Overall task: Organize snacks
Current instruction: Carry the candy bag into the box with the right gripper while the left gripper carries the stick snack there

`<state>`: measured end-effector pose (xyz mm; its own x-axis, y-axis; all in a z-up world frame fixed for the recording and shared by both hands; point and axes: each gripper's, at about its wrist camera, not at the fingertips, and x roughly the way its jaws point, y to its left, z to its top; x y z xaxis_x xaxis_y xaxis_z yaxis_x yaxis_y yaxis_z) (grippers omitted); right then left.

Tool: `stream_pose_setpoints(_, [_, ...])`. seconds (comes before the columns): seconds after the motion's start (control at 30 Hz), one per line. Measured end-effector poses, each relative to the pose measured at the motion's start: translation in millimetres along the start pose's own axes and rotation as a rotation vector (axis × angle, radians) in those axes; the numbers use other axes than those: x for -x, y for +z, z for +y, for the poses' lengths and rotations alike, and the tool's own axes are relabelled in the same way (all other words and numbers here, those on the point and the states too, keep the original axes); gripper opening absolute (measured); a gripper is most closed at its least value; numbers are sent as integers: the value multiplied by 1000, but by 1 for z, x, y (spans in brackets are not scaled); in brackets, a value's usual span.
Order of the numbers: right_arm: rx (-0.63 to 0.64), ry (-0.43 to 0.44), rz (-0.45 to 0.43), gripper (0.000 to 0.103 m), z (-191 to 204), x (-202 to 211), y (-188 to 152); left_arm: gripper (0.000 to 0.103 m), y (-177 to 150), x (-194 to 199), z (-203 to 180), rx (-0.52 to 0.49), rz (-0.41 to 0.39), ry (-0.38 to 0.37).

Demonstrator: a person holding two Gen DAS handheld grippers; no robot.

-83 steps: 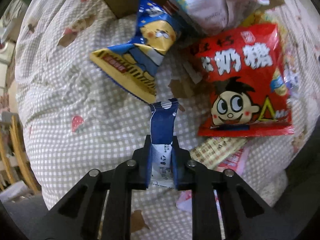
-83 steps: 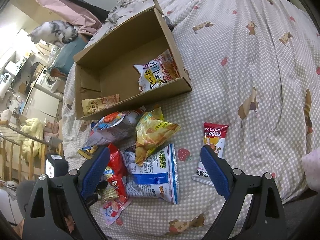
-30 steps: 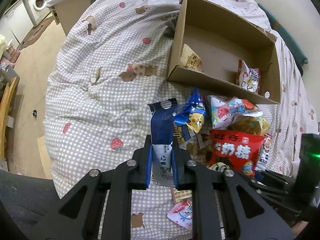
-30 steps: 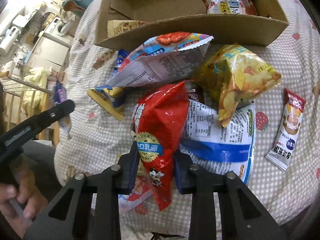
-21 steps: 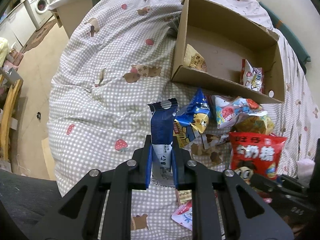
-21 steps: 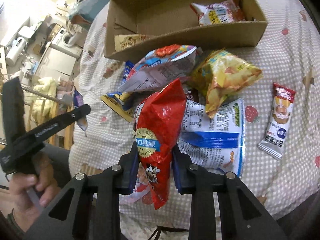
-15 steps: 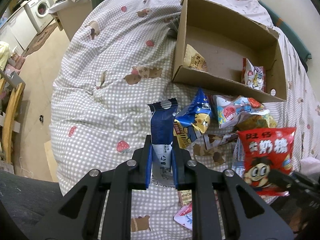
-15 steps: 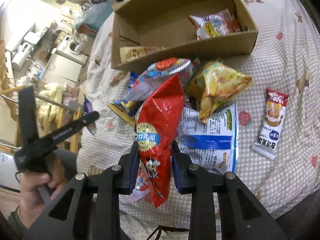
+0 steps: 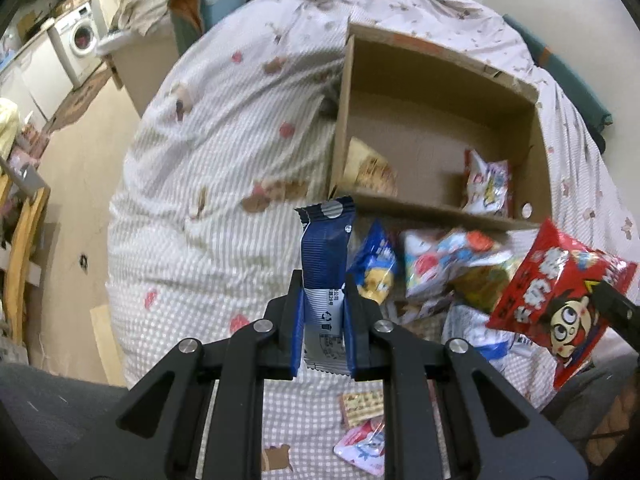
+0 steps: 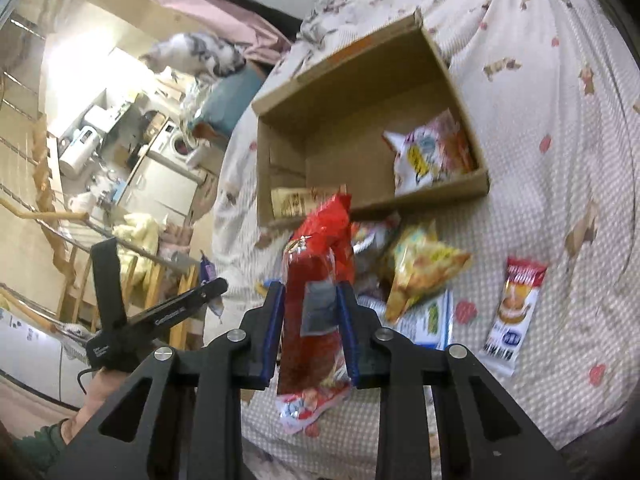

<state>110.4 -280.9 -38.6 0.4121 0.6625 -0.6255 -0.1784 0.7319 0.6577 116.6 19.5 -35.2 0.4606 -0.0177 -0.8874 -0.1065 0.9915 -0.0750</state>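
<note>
Now I'm clamping the blue wafer packet (image 9: 325,276) in my left gripper (image 9: 323,326) while my right gripper (image 10: 310,330) is closing on the red candy bag (image 10: 316,304), near the cardboard box (image 10: 440,194)

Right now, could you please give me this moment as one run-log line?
left gripper: shut on blue wafer packet | right gripper: closing on red candy bag, lifted | cardboard box: two snacks inside

Between my left hand-held gripper's (image 9: 323,320) matt black plastic fingers sits a glossy dark blue foil wrapper (image 9: 325,276). My right hand-held gripper (image 10: 310,332) pinches a shiny, crinkled red plastic bag (image 10: 316,280). Ahead, the box (image 9: 436,208) is matt brown cardboard on soft checked cloth bedding (image 9: 208,240).
</note>
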Motion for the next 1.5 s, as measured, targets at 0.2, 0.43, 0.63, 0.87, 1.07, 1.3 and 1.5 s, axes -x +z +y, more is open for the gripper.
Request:
stream_pose_setpoints(0.2, [-8,1,-50,23,-10,11,18,14,19,8,-12,-36,-32,-13])
stream_pose_setpoints(0.43, [-17,1,-75,17,-17,13,28,14,35,9,-18,-55,-52,-13])
stream_pose_setpoints(0.63, [8,33,-129,15,-11,23,39,14,46,7,-22,-68,-63,-15])
stream_pose_setpoints(0.87, [15,58,-178,14,-8,25,65,14,67,3,-31,-86,-81,-25])
stream_pose_setpoints(1.07, [28,45,-181,14,-12,8,96,14,95,-9,-47,-112,-98,-42])
stream_pose_setpoints(1.3, [24,33,-145,14,-28,-26,113,14,110,-39,-68,-164,-101,-47])
stream_pose_setpoints(1.5, [30,-27,-100,14,-42,-49,107,14,99,-66,-83,-249,-130,9])
